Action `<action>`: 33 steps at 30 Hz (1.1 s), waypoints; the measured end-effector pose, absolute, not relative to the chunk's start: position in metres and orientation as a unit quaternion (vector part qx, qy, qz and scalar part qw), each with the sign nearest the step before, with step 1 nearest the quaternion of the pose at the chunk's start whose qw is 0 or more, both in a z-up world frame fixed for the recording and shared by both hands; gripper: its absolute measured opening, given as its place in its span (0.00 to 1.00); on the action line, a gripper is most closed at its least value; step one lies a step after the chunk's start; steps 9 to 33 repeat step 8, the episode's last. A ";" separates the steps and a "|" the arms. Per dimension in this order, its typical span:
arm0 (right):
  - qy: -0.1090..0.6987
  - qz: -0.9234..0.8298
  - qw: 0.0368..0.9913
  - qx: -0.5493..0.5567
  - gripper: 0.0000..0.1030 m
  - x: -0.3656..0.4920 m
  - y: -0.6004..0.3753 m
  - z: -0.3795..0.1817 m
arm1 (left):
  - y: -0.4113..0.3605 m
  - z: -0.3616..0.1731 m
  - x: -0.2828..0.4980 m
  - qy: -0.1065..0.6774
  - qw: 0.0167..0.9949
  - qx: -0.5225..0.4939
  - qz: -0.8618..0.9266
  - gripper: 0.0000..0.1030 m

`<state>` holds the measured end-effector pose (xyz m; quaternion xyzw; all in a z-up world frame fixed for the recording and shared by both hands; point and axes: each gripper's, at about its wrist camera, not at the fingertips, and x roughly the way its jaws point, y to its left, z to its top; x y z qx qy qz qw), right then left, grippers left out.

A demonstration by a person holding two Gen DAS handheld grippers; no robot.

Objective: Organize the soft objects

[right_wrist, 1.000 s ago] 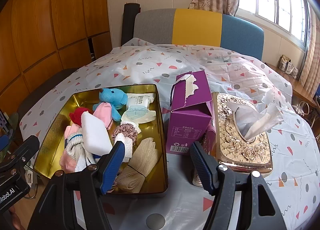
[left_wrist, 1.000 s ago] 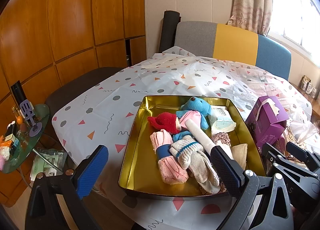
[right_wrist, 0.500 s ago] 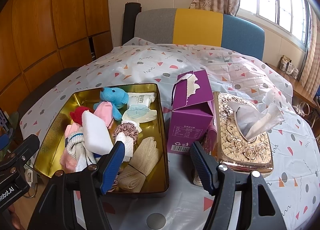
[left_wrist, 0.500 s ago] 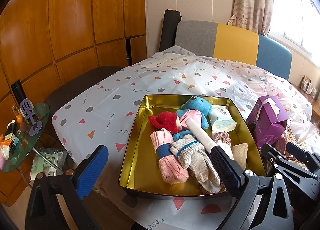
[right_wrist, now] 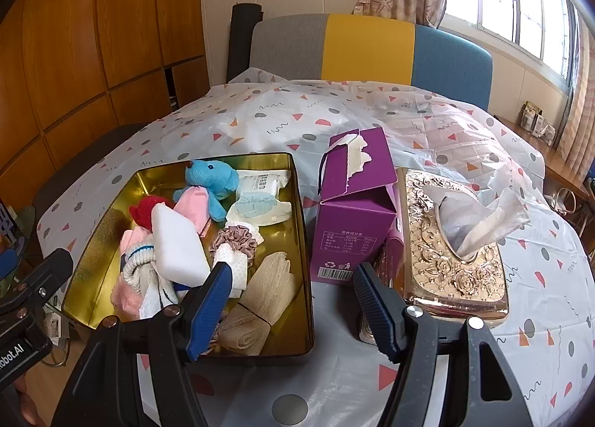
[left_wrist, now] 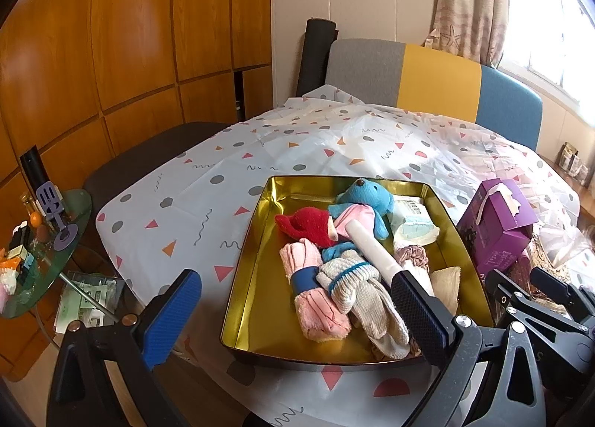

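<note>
A gold metal tray (left_wrist: pixel 248 271) (right_wrist: pixel 104 226) sits near the table's front edge, filled with soft things: a blue plush toy (left_wrist: pixel 366 196) (right_wrist: pixel 214 176), a red plush (left_wrist: pixel 306 226), pink rolled socks (left_wrist: pixel 316 297), grey-white socks (left_wrist: pixel 366 297), a white sponge block (right_wrist: pixel 178 245), a scrunchie (right_wrist: pixel 236 237), a beige cloth (right_wrist: pixel 260 297) and a mask packet (right_wrist: pixel 260 200). My left gripper (left_wrist: pixel 293 315) is open and empty, low in front of the tray. My right gripper (right_wrist: pixel 292 306) is open and empty, over the tray's right front corner.
A purple carton (right_wrist: pixel 353 204) (left_wrist: pixel 496 220) stands right of the tray. A gold embossed tissue box (right_wrist: pixel 453 252) lies beside it. A patterned plastic cloth (right_wrist: pixel 372 118) covers the table. A chair (right_wrist: pixel 368 48) stands behind. A glass side table (left_wrist: pixel 41 241) is at left.
Both views have shifted very slightly; the tray contents and both open grippers are unchanged.
</note>
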<state>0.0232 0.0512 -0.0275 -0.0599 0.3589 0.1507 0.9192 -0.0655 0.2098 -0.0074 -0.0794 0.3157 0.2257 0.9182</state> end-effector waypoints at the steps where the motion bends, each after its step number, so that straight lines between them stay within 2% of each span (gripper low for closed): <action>1: 0.359 0.151 0.919 -0.060 0.67 0.023 0.051 -0.028 | 0.211 -0.007 -0.066 0.314 0.918 -0.080 0.227 1.00; 6: 0.356 0.153 0.920 -0.059 0.67 0.023 0.051 -0.027 | 0.212 -0.007 -0.067 0.314 0.918 -0.083 0.227 0.96; 33: 0.347 0.159 0.923 -0.051 0.67 0.021 0.048 -0.023 | 0.214 -0.008 -0.066 0.314 0.918 -0.084 0.226 0.96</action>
